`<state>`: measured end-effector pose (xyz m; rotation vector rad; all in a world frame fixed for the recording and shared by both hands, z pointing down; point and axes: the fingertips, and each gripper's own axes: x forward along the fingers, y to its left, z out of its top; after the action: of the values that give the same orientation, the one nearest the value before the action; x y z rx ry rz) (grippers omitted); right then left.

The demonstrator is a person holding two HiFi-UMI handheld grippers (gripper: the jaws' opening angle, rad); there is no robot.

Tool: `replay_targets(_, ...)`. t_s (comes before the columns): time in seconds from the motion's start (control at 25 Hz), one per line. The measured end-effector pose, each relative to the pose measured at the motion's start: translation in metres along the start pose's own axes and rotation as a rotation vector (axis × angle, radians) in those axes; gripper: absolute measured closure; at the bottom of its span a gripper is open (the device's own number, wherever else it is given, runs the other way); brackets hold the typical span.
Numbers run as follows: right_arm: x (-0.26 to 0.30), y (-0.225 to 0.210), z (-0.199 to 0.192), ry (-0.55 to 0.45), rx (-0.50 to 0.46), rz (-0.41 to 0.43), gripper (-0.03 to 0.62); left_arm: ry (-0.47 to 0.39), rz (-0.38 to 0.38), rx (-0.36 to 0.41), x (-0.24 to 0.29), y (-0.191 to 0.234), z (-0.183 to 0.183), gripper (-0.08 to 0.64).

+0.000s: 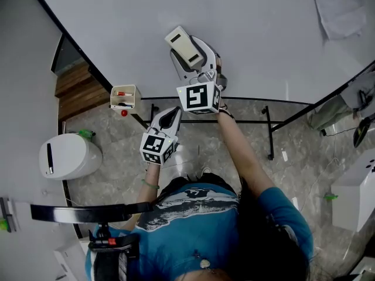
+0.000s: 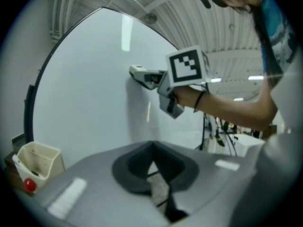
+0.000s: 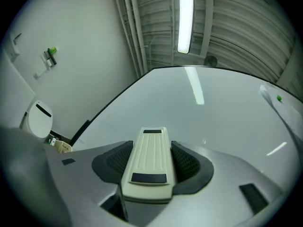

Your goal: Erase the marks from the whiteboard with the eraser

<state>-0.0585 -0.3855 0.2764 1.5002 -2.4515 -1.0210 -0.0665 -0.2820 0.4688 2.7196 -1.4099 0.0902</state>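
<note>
Right gripper (image 1: 192, 58) clamps eraser (image 1: 183, 45) apparently against whiteboard (image 1: 252, 34), centre frame, for wiping; left gripper (image 1: 169, 117), jaws together, hangs empty below.

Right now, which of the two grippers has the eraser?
The right gripper: its jaws are shut on the cream eraser, up at the whiteboard. The left gripper hangs lower, shut and empty.

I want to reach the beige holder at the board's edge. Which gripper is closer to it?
Left. The left gripper hangs close beside the holder; the right gripper is farther off, up on the whiteboard with the eraser.
</note>
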Motion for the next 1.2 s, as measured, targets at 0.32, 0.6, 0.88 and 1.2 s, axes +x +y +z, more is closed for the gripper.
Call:
replay_targets(0.32,-0.057,-0.149,-0.009,-0.041,0.1,-0.279,0.33,-0.002,0.003,-0.006,0.006,-0.001,-0.004,0.557)
replay_targets(0.6,-0.115,-0.275,-0.038,-0.014,0.136,-0.505,0.33,0.001,-0.027,-0.004,0.013,-0.011,-0.003,0.557)
replay_targets(0.88,-0.12,-0.283,-0.041,-0.01,0.134,-0.535,0.33,-0.002,-0.027,-0.009,0.014,-0.011,-0.003,0.557)
replay_targets(1.2,-0.075,-0.215,-0.017,-0.057,0.065,-0.419,0.33,0.01,-0.012,-0.011,0.013,-0.008,-0.003,0.557)
